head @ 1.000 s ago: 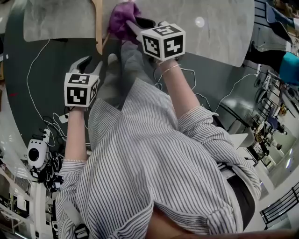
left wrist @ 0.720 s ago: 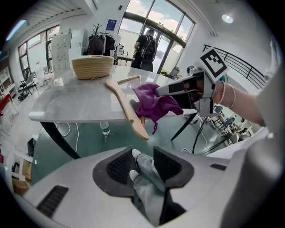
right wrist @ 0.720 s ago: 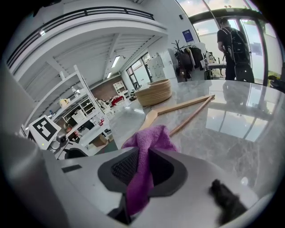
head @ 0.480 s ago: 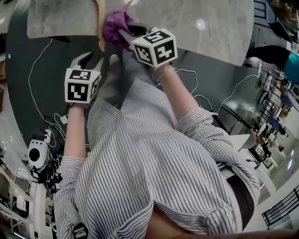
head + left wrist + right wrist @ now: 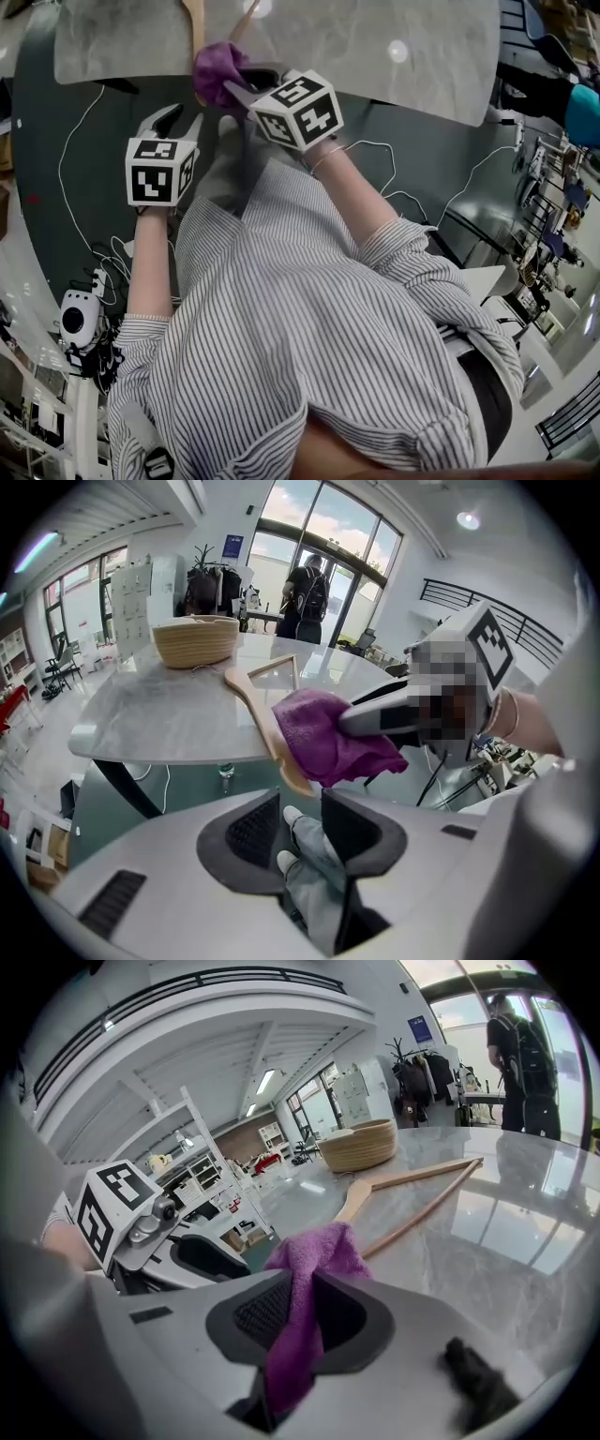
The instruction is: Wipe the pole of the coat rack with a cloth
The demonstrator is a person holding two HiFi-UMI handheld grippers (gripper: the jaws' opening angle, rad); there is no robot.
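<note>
Wiping stroke, judged just begun: my right gripper [image 5: 298, 1290], jaws clamped on the crumpled purple terry cloth [image 5: 314, 1249], holds it at the near end of the pale wooden coat-rack pole [image 5: 246, 703]; my left gripper [image 5: 300, 803], below that pole, is half-open, its jaws just narrowing, empty; next: draw the cloth along it.
</note>
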